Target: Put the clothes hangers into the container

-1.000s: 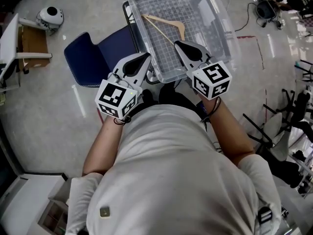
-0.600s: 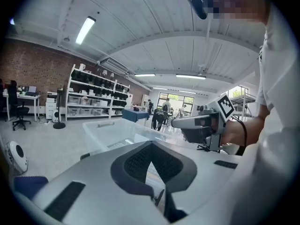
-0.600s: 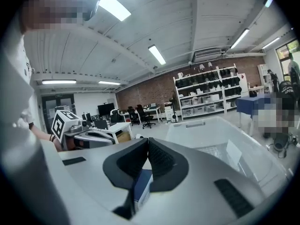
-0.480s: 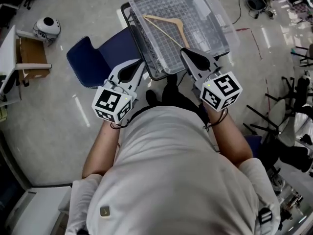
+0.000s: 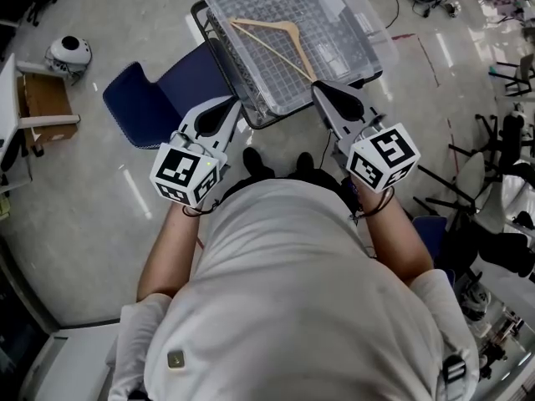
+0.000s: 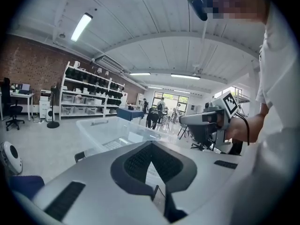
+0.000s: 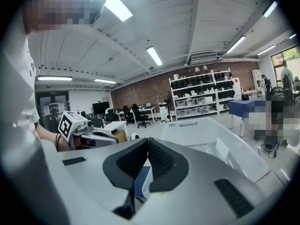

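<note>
Head view, looking steeply down. The left hand-held gripper (image 5: 227,109) and the right hand-held gripper (image 5: 328,94) are hovering at the near edge of the clear container (image 5: 355,25). Both are clenched with jaws meeting and are grasping nothing. One wooden clothes hanger (image 5: 276,30) is lying flat inside the container, upper middle of the frame. The container is sitting on a black-framed wire rack (image 5: 216,36), with a blue chair (image 5: 138,107) to its left. No other hanger is showing. Judged from this, any further hanger needs locating first. The jaws should be opening before the reach, closing on the hanger's neck, then lowering it past the rim.
</note>
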### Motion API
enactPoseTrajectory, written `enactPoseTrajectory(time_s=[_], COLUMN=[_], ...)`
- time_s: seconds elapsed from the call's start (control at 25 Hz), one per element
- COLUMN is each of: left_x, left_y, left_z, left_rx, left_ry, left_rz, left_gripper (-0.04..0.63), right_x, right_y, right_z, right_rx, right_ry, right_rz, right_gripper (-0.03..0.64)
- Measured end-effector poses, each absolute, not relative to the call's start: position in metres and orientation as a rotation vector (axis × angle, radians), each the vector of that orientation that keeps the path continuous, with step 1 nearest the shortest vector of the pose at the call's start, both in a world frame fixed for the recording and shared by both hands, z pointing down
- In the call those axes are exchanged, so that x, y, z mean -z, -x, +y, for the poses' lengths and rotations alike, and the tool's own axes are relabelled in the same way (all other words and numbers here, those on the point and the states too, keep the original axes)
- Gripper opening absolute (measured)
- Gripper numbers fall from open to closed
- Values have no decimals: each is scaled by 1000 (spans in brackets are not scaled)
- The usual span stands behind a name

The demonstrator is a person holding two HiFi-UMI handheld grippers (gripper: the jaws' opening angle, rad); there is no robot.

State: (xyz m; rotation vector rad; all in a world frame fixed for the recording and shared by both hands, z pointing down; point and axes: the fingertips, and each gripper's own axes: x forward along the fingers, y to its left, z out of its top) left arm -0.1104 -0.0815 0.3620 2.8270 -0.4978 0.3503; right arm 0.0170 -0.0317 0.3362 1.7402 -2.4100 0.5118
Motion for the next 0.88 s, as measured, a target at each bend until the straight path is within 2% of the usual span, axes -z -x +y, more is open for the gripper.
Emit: enactPoseTrajectory(time_s=[0.88], left_x=[-328], left_y=[10], left_z=[48], left_rx=[-373], left_ry=[-2837], left_rz=[-734], left_gripper=[17], right_x=[-323], right_y=[-121], right_z=[106], right_rx=[-415], right_ry=[-1531], right_rz=[-2560], right_gripper=[20])
